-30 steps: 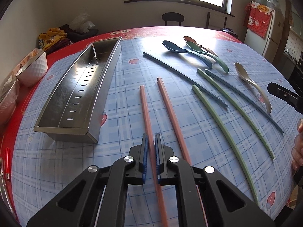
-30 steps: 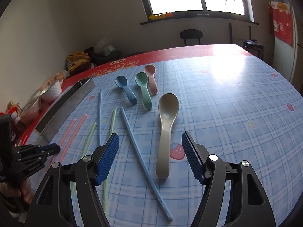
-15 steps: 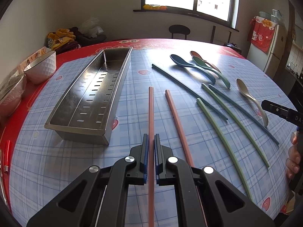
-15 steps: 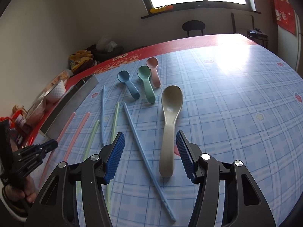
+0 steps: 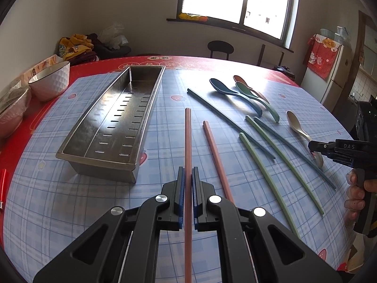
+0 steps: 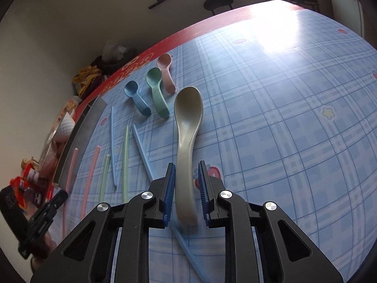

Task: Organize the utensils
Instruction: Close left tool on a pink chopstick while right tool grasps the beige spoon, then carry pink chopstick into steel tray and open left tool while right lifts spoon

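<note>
The right gripper (image 6: 186,188), low in its frame, has just been closing around the beige spoon (image 6: 187,146), not yet squeezing it. The left gripper (image 5: 187,195) pinches a pink chopstick (image 5: 188,141), now lifted; the metal tray (image 5: 77,139) waits left of it

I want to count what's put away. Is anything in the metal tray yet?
No. The tray shows only its bare slotted floor; every spoon and chopstick lies outside it.

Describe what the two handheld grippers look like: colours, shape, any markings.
Both the left gripper and the right gripper are matte black plastic with triangular cut-outs, round silver pivot bolts and ribbed blue pads. In the left wrist view, the right gripper's side bears raised letters "DAS". No cables or sleeves show.
</note>
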### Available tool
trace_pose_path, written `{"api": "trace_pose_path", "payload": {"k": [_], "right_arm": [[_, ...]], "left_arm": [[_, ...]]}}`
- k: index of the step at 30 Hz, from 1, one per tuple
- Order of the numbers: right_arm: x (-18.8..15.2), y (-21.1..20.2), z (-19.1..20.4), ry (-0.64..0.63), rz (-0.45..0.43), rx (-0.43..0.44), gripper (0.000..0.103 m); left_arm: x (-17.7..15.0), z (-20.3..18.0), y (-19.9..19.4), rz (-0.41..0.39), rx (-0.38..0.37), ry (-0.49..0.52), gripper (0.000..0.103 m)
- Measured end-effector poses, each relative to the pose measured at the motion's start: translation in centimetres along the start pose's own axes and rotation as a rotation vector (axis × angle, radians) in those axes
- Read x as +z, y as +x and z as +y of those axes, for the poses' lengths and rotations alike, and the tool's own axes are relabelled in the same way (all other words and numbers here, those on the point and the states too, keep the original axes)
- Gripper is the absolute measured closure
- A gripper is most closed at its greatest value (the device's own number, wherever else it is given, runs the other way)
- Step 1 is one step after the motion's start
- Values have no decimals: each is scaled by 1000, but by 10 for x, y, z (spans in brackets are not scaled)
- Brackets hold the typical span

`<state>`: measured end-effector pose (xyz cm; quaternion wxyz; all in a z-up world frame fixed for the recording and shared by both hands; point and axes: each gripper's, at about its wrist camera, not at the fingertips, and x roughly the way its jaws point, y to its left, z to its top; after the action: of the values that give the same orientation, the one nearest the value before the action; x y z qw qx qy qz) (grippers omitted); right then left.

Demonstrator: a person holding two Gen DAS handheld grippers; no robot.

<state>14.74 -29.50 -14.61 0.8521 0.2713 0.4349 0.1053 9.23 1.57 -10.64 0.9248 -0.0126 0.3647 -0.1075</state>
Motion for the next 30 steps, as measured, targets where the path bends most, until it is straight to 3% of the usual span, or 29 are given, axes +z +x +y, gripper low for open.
{"api": "trace_pose_path", "payload": {"k": [11,17,24,30], "right_arm": [[17,19,-6,73,19,68,89],[13,18,7,50,-1,32,89],[-5,9,34,-21,-89,52,89],[-6,-4,32,-37,-168,71,89]], "left_arm": [[-1,6,-6,-31,-32,-31,97],[-1,7,-8,-37,-38,-33,97],[0,7,-8,-35,-37,-31,97],[0,8,-7,-35,-31,-32,97]]}}
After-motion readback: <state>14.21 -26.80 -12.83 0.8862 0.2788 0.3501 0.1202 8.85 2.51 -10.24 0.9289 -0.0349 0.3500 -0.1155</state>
